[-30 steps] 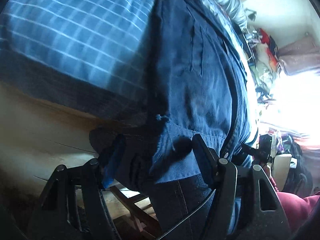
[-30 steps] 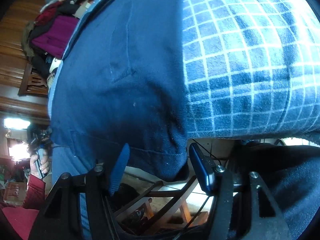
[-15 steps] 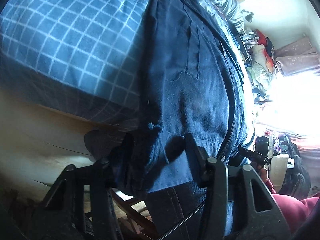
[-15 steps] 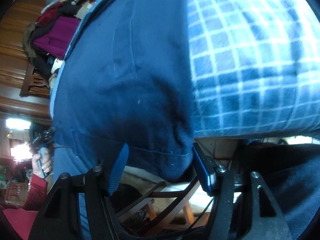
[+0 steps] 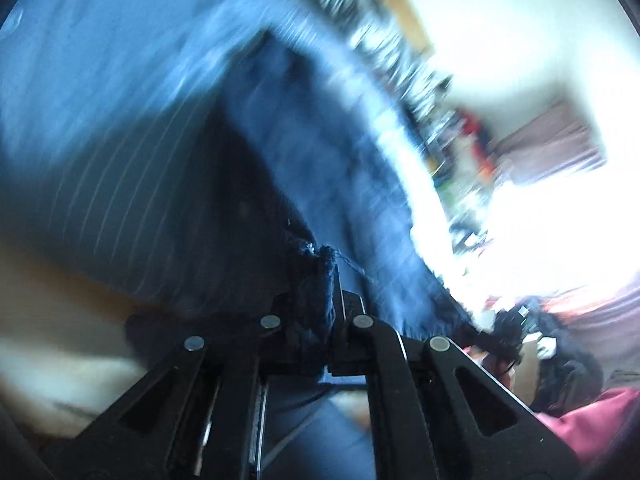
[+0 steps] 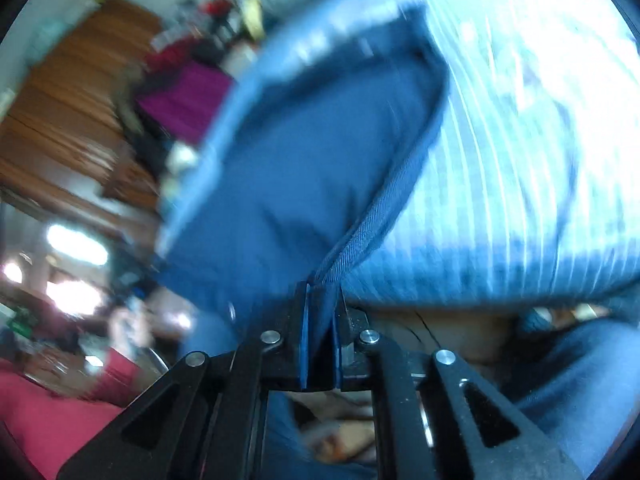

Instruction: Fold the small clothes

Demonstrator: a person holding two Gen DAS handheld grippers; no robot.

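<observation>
A dark blue denim garment [image 5: 320,152] lies on a blue checked blanket [image 5: 100,92]. In the left wrist view my left gripper [image 5: 320,304] is shut on a frayed corner of the denim garment, which bunches between the jaws. In the right wrist view my right gripper [image 6: 320,320] is shut on another hem corner of the same garment [image 6: 288,184], and the cloth rises from the jaws over the checked blanket [image 6: 520,200]. Both views are motion-blurred.
A wooden surface [image 5: 52,320] shows below the blanket edge. Piled clothes and clutter [image 5: 460,128] line the far side. A wooden cabinet [image 6: 68,120] and a purple cloth [image 6: 188,96] stand at the left. A person in red [image 6: 52,412] is nearby.
Both grippers were open around the denim hem and have closed on it. Both have then lifted and swung, pulling the garment's edge up off the blanket.
</observation>
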